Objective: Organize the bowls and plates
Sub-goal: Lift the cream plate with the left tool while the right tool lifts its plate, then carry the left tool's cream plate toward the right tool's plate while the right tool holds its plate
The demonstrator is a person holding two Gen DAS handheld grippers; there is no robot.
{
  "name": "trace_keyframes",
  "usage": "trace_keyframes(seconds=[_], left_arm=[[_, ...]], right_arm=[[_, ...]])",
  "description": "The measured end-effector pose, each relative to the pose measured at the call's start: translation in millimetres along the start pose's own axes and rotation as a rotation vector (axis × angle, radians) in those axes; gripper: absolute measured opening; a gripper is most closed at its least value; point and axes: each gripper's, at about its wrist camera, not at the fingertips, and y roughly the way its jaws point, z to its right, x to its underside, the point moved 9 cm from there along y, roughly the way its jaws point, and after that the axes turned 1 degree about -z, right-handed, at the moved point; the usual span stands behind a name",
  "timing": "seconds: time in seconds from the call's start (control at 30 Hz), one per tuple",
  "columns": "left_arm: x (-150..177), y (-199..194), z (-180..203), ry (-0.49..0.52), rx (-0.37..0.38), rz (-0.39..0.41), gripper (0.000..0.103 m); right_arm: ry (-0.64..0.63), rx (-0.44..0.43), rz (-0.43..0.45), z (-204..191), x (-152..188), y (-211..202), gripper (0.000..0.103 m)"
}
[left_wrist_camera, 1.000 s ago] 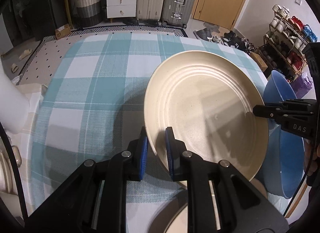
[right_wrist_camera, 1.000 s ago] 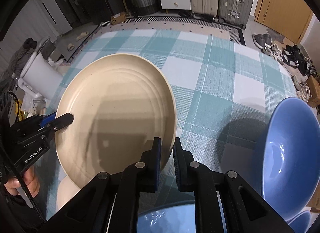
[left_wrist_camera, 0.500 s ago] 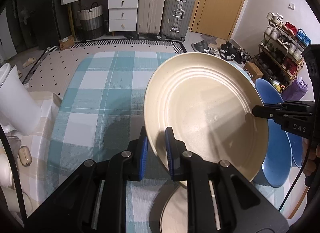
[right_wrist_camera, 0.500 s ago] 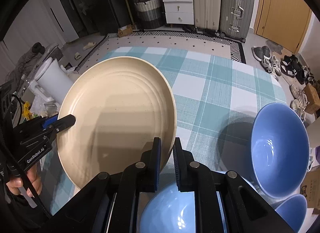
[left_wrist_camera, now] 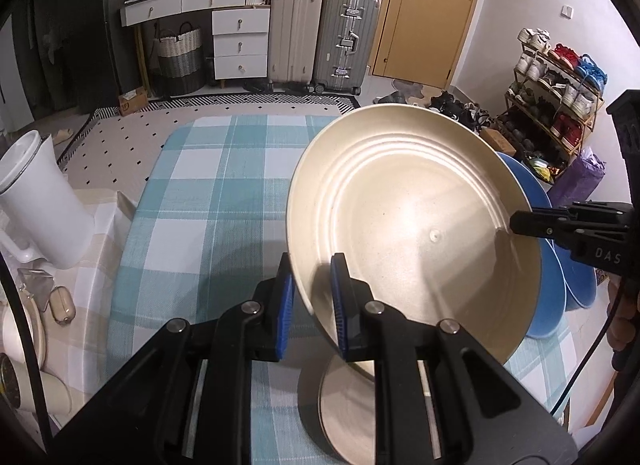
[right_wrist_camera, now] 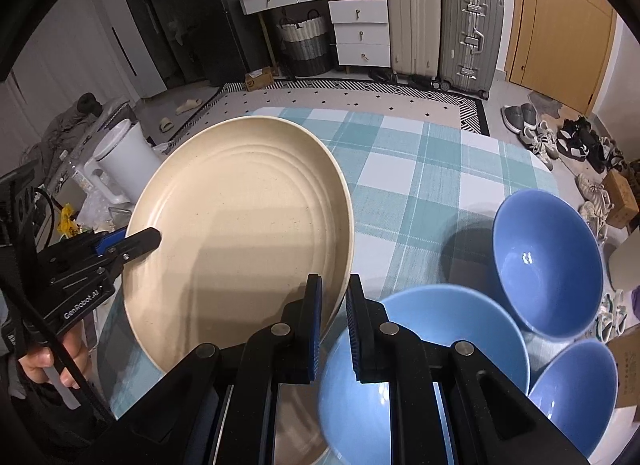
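Observation:
A large cream plate (left_wrist_camera: 412,225) hangs tilted above the teal checked table (left_wrist_camera: 208,201), held at two opposite rims. My left gripper (left_wrist_camera: 312,285) is shut on its near rim, one blue pad on each face. My right gripper (right_wrist_camera: 334,305) is shut on the plate (right_wrist_camera: 240,233) at the other rim, and its tip (left_wrist_camera: 516,223) shows in the left wrist view. The left gripper (right_wrist_camera: 152,239) shows at the plate's left edge in the right wrist view. Three blue bowls (right_wrist_camera: 548,261) (right_wrist_camera: 432,345) (right_wrist_camera: 576,385) rest on the table (right_wrist_camera: 420,169). Another cream plate (left_wrist_camera: 348,405) lies under the lifted one.
A white jug (left_wrist_camera: 36,201) and small items stand on a side surface to the left. A person's hand (right_wrist_camera: 40,365) holds the left gripper's handle. Suitcases (left_wrist_camera: 344,41), white drawers (left_wrist_camera: 240,41) and a shoe rack (left_wrist_camera: 560,97) line the far floor.
Both grippers have risen together with the cream plate still between them. The table has dropped away, and more of the room, the blue bowls and the lower plate have come into view.

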Motion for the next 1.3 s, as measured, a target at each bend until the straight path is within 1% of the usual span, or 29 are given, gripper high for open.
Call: trace_keyframes(seconds=[0.2, 0.33, 0.6, 0.8, 1.03, 1.3], left_arm=[[19.8, -23.0, 6.1, 0.018, 0.008, 0.007, 0.014], [32.4, -36.2, 10.3, 0.039, 0.006, 0.013, 0.014], [60.2, -46.0, 20.7, 0.065, 0.019, 0.0, 0.014], [75.5, -44.4, 21.9, 0.07, 0.024, -0.022, 0.015], [90.1, -37.2, 10.9, 0.048, 0.023, -0.045, 0.015], [109.1, -25.4, 1.6, 0.054, 0.015, -0.073, 0.015]], right_arm=[[0.011, -0.009, 0.023, -10.8, 20.9, -17.4, 0.013], [0.029, -0.022, 0.027, -14.9, 37.0, -20.7, 0.013], [0.085, -0.043, 0.049, -16.7, 67.0, -25.9, 0.013], [0.098, -0.05, 0.055, -21.8, 83.7, -25.1, 0.013], [0.1, -0.044, 0.047, -32.2, 97.8, -18.3, 0.013], [0.115, -0.049, 0.022, -38.3, 112.8, -6.3, 0.014]])
